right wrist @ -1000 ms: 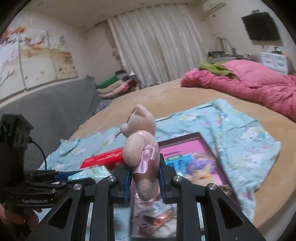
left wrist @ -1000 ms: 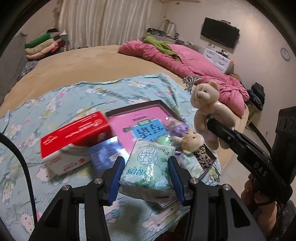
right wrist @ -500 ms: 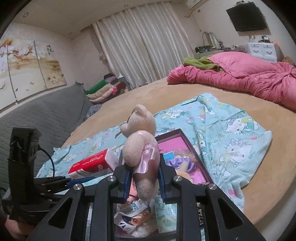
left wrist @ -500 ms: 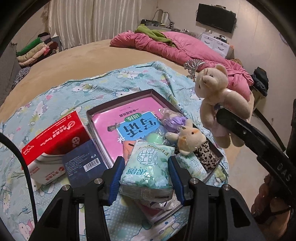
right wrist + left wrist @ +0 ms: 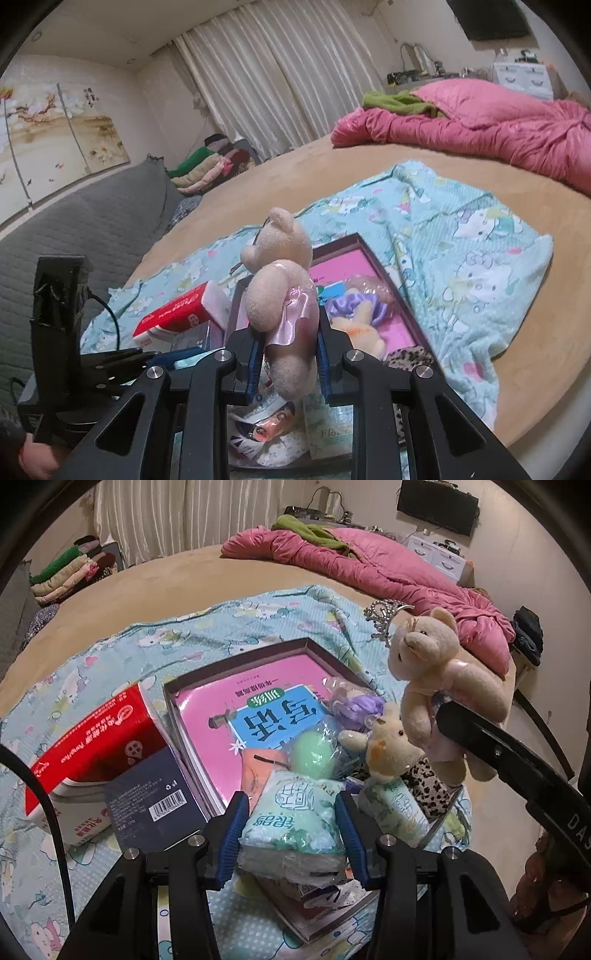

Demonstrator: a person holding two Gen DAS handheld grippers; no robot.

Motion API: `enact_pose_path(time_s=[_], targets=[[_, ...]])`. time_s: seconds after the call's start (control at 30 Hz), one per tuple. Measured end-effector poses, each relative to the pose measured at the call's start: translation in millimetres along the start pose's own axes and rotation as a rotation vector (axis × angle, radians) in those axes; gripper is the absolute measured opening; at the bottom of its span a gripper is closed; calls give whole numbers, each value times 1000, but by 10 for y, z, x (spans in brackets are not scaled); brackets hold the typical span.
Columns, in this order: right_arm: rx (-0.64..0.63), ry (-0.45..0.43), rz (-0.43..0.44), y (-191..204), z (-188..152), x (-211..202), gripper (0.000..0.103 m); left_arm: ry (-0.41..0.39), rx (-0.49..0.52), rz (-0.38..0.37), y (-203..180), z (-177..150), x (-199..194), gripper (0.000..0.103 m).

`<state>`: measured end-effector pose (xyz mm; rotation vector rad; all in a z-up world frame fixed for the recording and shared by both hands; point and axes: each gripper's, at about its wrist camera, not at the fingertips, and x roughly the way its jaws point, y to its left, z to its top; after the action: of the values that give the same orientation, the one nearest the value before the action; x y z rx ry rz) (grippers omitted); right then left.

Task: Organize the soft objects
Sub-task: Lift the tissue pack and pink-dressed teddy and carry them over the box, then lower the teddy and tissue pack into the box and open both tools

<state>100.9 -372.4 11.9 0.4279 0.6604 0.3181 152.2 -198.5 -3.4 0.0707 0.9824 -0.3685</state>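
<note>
My left gripper is shut on a green tissue pack and holds it over the near end of a dark box with a pink book inside. My right gripper is shut on a beige teddy bear in a pink dress; the bear also shows in the left wrist view, held above the box's right side. In the box lie a small plush, a purple doll, a green ball and a second tissue pack.
A red tissue box and a dark blue carton lie left of the box on a blue cartoon-print blanket. A silver tiara sits behind the box. A pink quilt lies at the far end. The bed's edge is close on the right.
Both grippers have moved over the box, which now lies closer and more central in both views. The left still holds the tissue pack and the right still holds the bear.
</note>
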Motion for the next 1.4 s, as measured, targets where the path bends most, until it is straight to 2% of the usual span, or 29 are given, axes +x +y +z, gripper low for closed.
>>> enact_pose_path(time_s=[0.17,0.4,0.63,1.0,1.4], targets=[[24,49,13,-53,-65,110,25,15,-17,-1,49,-27,90,49],[53,48,32,-89,-82,118,25,20,-36,-5,114,-50,168,49],[60,87,61,-68,-102,222,25,22,-49,-13,142,-43,217,49],[135,187,115,-135,-235,441,25,26,-35,-14,110,-58,253,49],[106,180,61,-129,-243,518,27,28,-37,-20,110,-76,263,49]])
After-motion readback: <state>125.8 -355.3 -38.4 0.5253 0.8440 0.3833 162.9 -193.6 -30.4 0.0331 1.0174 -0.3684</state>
